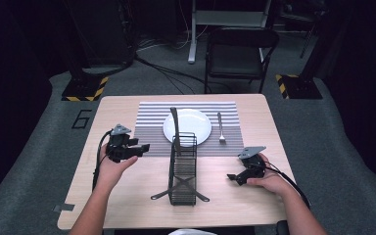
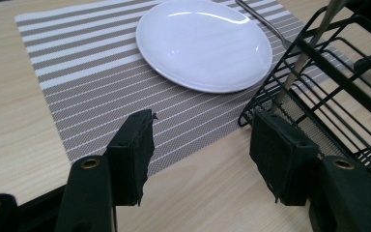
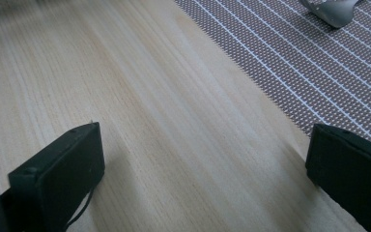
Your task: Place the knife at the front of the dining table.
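fork (image 3: 332, 10) cut by top edge, rack (image 2: 338, 72) cropped right

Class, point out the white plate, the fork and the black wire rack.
white plate (image 1: 188, 128), high view, bare centre.
fork (image 1: 221, 128), high view, mid-handle.
black wire rack (image 1: 182, 188), high view, near end's wire.

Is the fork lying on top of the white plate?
No, the silver metal fork lies on the striped placemat, beside the round white plate.

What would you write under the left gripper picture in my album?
Open left gripper hovers over the striped placemat, facing a white plate and black wire rack.
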Available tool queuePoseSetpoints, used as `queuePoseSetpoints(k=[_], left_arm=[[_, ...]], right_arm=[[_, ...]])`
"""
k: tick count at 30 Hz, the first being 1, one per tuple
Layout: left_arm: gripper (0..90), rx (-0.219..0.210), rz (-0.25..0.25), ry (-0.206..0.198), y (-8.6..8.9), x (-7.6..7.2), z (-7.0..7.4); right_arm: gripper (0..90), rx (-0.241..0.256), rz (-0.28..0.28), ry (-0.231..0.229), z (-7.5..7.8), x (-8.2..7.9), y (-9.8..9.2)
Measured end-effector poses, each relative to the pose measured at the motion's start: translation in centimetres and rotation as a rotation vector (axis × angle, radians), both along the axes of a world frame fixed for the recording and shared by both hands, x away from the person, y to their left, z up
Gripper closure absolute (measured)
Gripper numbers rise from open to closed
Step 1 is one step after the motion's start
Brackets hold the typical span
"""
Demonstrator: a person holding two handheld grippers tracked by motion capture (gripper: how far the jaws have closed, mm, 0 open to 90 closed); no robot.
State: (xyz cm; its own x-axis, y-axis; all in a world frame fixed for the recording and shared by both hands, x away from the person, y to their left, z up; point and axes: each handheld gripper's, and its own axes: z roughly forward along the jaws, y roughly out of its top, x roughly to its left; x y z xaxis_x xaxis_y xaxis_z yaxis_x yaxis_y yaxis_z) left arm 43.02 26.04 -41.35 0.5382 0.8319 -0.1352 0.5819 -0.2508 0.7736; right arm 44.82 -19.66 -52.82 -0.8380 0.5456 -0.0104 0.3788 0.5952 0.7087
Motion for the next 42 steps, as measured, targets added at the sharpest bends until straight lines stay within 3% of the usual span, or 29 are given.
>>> queuePoseSetpoints(k=[6, 13, 20, 42], left_arm=[[49.5, -0.017, -0.036, 0.005, -1.3, 0.3, 1.0], [50.2, 0.002, -0.067, -0.034, -2.7, 0.6, 2.2], [50.6, -0.013, -0.092, -0.061, -3.9, 0.9, 3.2], [53.6, -0.020, -0.168, -0.087, -8.5, 2.7, 3.4]], right_arm=[[0.0, 0.002, -0.005, 0.006, 0.0, -0.1, 0.0], [0.0, 0.002, -0.004, 0.005, 0.0, 0.0, 0.0], [0.0, -0.001, 0.005, -0.005, 0.0, 0.0, 0.0], [0.0, 0.000, 0.002, -0.001, 0.0, 0.0, 0.0]])
